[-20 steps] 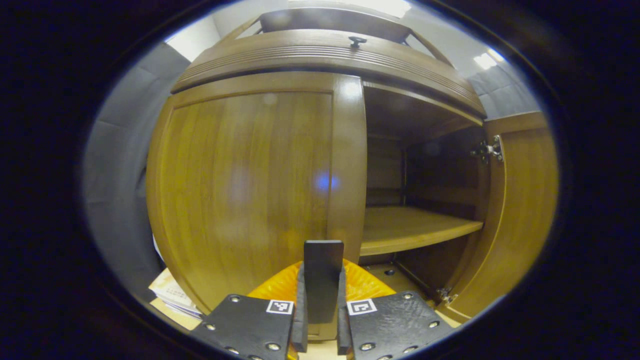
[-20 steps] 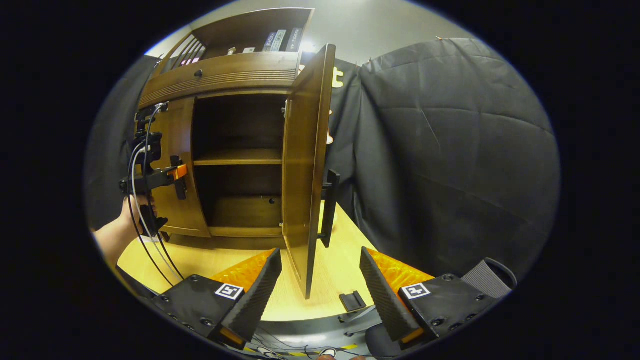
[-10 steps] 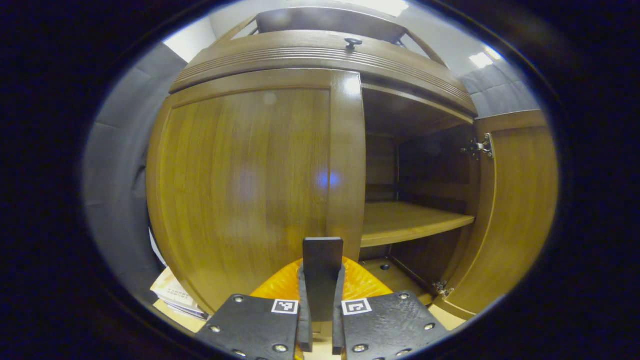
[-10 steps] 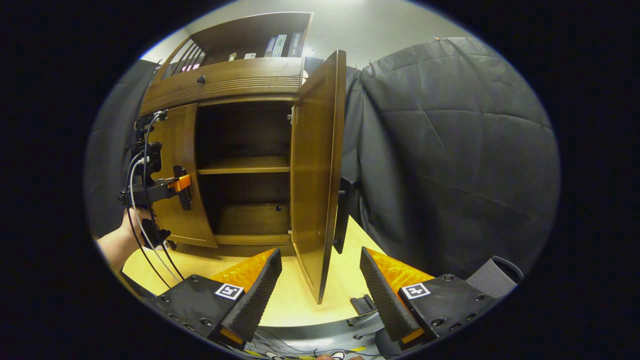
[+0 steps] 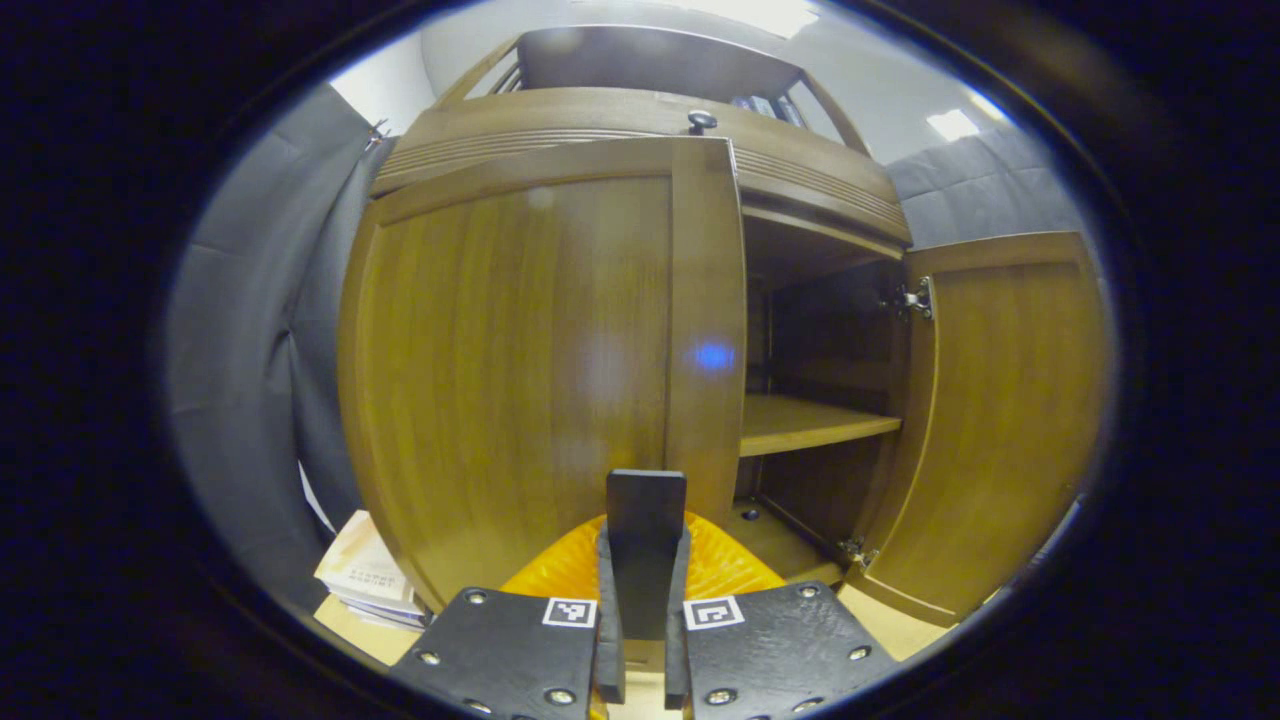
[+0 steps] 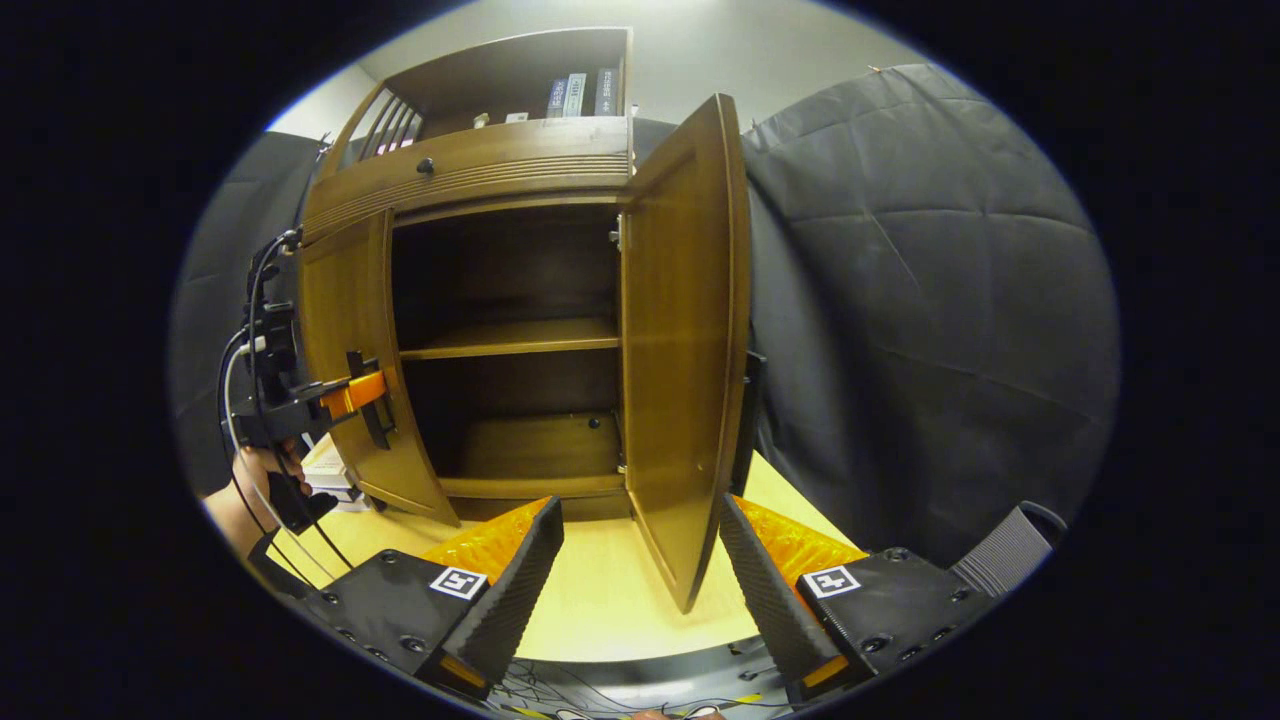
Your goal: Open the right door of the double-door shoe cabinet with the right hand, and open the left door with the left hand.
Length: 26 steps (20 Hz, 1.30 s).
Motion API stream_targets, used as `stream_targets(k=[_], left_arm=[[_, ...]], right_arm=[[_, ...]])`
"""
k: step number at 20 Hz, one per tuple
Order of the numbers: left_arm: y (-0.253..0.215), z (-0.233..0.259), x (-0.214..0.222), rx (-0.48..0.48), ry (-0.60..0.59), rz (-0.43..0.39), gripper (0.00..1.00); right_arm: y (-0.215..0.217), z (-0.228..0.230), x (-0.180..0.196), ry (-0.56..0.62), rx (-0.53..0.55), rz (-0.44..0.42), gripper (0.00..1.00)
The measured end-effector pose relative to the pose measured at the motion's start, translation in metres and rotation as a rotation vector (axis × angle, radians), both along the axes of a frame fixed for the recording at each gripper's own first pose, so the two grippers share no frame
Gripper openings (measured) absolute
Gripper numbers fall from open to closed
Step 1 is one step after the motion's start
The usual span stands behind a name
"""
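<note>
While the left gripper's point(image 5: 640, 560) jaws pinch the left door's point(image 5: 520, 370) dark handle point(image 5: 646, 520), the right gripper's point(image 6: 640, 575) jaws gape wide, the opened right door's point(image 6: 685, 350) lower corner between them.

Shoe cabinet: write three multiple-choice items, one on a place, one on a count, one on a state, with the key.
1. Where is the left gripper?
A. On the left door's handle
B. On the drawer knob
C. Inside the cabinet

2. How many inner shelf boards cross the open right half of the shoe cabinet?
A. None
B. One
C. Three

3. How does the right door stand?
A. Shut
B. Swung wide open
C. Taken off

Key: 1 A, both fingers press the dark handle; 2 B, a single board shows midway; 3 B, its inner face shows, hinges attached, right gripper open nearby.
</note>
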<state>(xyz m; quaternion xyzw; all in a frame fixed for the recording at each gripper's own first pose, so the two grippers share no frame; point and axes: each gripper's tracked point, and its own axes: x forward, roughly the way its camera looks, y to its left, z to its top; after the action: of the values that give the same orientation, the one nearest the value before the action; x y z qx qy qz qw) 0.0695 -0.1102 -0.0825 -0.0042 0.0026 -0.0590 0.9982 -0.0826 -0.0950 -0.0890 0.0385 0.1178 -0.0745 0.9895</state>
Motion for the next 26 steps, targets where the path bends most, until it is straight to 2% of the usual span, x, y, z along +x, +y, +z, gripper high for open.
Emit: stream_targets(k=[3, 4, 5, 8, 9, 10, 11, 12, 25, 26], left_arm=[[0.011, 0.0, -0.023, -0.002, 0.001, 0.009, 0.17], [0.014, 0.0, -0.03, 0.0, 0.0, 0.014, 0.17], [0.018, -0.001, -0.037, -0.003, 0.002, 0.016, 0.17], [0.025, 0.004, -0.051, -0.022, 0.004, 0.024, 0.17], [0.029, 0.006, -0.055, -0.024, 0.002, 0.031, 0.17], [0.034, 0.007, -0.062, -0.024, -0.002, 0.039, 0.17], [0.047, -0.002, -0.077, -0.024, -0.006, 0.047, 0.17], [0.054, -0.004, -0.085, -0.025, -0.01, 0.057, 0.17], [0.124, -0.002, -0.135, -0.047, -0.038, 0.156, 0.16], [0.131, -0.004, -0.137, -0.05, -0.034, 0.167, 0.16]], right_arm=[[0.014, 0.003, 0.008, -0.023, 0.002, 0.047, 0.96], [0.019, 0.001, 0.011, -0.025, 0.007, 0.063, 0.99], [0.025, 0.0, 0.013, -0.026, 0.014, 0.079, 0.96], [0.038, -0.001, 0.017, -0.031, 0.032, 0.12, 0.96], [0.043, -0.001, 0.02, -0.036, 0.033, 0.132, 0.99], [0.046, 0.0, 0.022, -0.04, 0.033, 0.141, 0.96], [0.049, 0.0, 0.024, -0.042, 0.032, 0.152, 0.99], [0.052, -0.001, 0.027, -0.043, 0.034, 0.163, 0.97], [0.094, -0.004, 0.044, -0.037, 0.053, 0.264, 0.93], [0.097, -0.005, 0.046, -0.036, 0.05, 0.269, 0.98]])
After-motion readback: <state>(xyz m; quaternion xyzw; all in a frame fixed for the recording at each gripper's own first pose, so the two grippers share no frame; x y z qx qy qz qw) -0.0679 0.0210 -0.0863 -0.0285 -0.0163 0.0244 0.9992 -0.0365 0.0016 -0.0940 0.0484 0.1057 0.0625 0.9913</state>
